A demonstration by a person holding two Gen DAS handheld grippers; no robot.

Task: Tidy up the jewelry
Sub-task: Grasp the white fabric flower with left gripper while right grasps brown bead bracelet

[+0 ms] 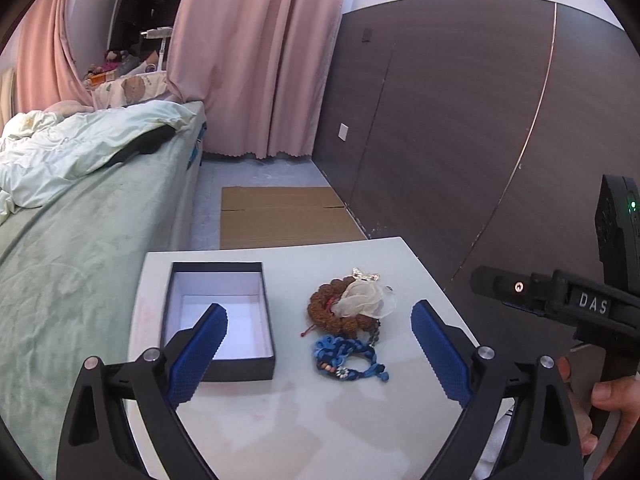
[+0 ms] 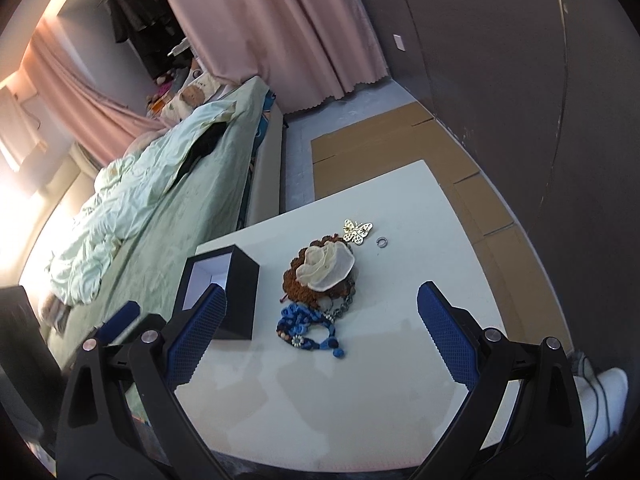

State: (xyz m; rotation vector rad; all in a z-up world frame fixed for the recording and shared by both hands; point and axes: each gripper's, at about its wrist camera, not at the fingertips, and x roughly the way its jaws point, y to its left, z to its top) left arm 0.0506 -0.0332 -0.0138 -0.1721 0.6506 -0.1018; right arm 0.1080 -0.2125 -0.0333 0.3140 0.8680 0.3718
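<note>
1. Black box, white inside, sits on table, left of the jewelry pile.
2. Pile: brown beads under cream flower, blue bracelet touching in front.
3. Right view only: butterfly fully visible, ring beside it.
4. Left gripper spread, holding nothing.
5. Right gripper spread, holding nothing, above the table.

The left wrist view looks low and level across the white table toward the curtains. The right wrist view looks down from higher, sharing the table and black box.
</note>
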